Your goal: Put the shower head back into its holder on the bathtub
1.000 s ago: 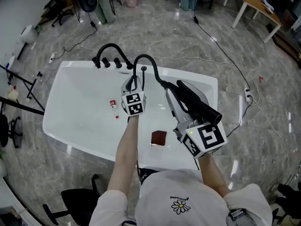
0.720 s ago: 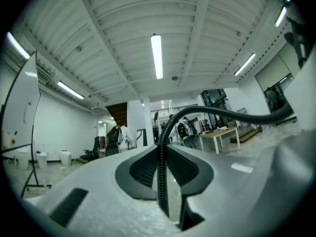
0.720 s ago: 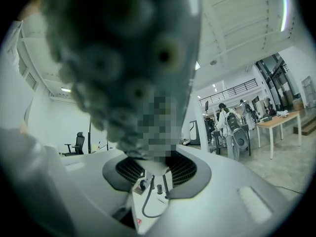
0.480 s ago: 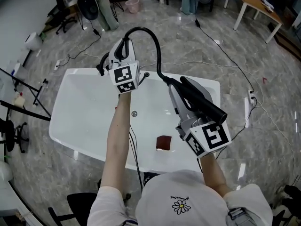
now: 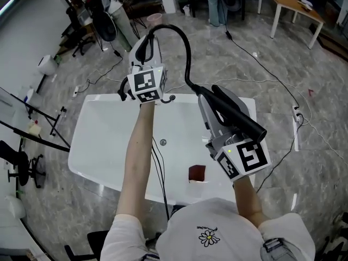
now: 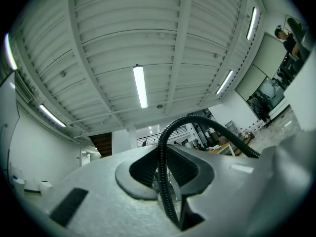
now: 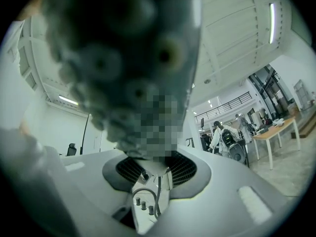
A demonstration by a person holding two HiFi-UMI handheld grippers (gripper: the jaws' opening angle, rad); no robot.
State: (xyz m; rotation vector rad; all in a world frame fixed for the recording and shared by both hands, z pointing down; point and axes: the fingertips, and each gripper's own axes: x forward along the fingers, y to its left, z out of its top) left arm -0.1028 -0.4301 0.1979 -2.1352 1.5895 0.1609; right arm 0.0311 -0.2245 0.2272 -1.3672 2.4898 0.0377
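The white bathtub [image 5: 103,145] lies below me, and its black faucet [image 5: 124,95] shows partly behind my left gripper's marker cube. My left gripper [image 5: 145,47] is raised high over the faucet end and is shut on the black ribbed hose [image 5: 185,42]. In the left gripper view that hose [image 6: 163,191] runs up between the jaws of the left gripper [image 6: 165,174] and arcs right. The hose ends at the black shower head [image 5: 235,114], on which my right gripper [image 5: 211,106] is shut over the tub's right side. In the right gripper view the shower head [image 7: 123,58] looms blurred above the right gripper [image 7: 148,164].
A brown square object [image 5: 197,173] and the drain [image 5: 162,142] are inside the tub. Black cables [image 5: 261,64] cross the marble floor. A wooden table [image 5: 291,4] stands at the far right. Chairs and stands [image 5: 22,135] are at the left, and people stand at the back.
My left gripper has risen well above the tub with the hose, pulling it into a tall arc. The right gripper with the shower head has lifted slightly.
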